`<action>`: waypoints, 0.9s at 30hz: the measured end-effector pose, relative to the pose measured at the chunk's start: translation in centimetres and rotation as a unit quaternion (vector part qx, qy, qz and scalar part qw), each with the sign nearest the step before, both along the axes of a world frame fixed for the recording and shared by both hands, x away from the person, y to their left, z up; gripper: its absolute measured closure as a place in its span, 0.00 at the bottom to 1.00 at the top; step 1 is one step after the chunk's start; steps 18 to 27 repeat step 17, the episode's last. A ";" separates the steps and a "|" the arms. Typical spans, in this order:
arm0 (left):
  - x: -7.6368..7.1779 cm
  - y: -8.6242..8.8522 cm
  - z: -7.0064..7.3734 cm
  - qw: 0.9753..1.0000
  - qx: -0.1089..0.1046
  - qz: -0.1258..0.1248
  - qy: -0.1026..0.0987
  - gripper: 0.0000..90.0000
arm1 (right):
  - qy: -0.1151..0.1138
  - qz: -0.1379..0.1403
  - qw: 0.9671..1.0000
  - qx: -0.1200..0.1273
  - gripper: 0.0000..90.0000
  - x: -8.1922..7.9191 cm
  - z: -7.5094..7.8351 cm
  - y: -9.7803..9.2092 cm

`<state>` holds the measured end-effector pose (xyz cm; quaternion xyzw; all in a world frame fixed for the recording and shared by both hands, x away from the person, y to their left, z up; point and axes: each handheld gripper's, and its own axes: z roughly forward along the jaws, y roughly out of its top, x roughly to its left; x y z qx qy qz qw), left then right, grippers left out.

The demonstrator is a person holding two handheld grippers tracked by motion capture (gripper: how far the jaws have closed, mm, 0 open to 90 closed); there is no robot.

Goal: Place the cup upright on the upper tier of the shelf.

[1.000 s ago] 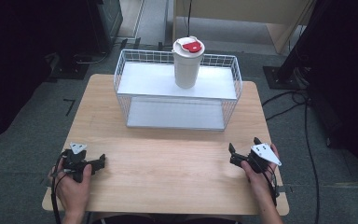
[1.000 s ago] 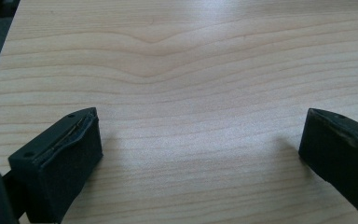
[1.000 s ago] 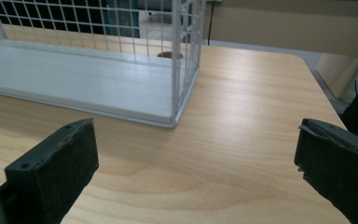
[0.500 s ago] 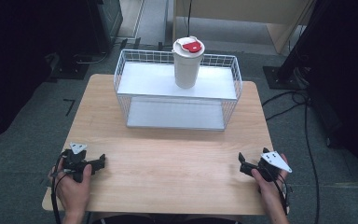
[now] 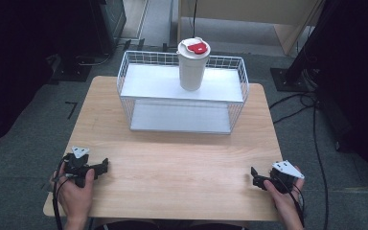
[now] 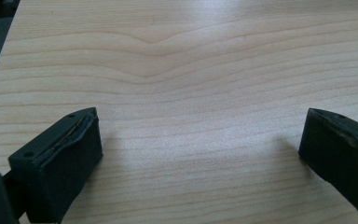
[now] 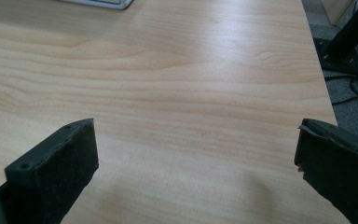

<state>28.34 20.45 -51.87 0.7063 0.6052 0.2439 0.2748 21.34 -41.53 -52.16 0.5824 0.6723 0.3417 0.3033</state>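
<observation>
High view: white lidded plastic cup with red tab (image 5: 193,67) upright on top shelf of white wire rack (image 5: 139,91), far tabletop (image 5: 172,163); placement looks done. Both grippers rest at near edge.
Left gripper view: left gripper (image 6: 200,154) spread wide, empty.
Right gripper view: right gripper (image 7: 196,158) spread wide, empty; nothing evidently left.

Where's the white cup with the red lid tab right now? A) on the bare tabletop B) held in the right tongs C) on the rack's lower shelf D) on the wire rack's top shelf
D: the tall white cup with the red lid tab stands upright on the top shelf of the white wire rack, away from both tongs.
</observation>
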 end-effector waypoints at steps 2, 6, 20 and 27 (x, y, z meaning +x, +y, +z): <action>0.0 0.0 0.0 1.000 0.000 0.000 0.000 0.00 | 0.004 0.005 1.000 0.004 0.00 -0.3 0.0 -0.2; 0.0 0.0 0.0 1.000 0.000 0.000 0.000 0.00 | 0.034 0.003 0.999 0.003 0.00 -0.7 -0.2 -0.7; 0.0 0.0 0.0 1.000 0.000 0.000 0.000 0.00 | 0.082 0.020 0.996 0.005 0.00 -1.2 -0.5 -0.8; 0.0 0.0 0.0 1.000 0.000 0.000 0.000 0.00 | 0.082 0.020 0.996 0.005 0.00 -1.2 -0.5 -0.8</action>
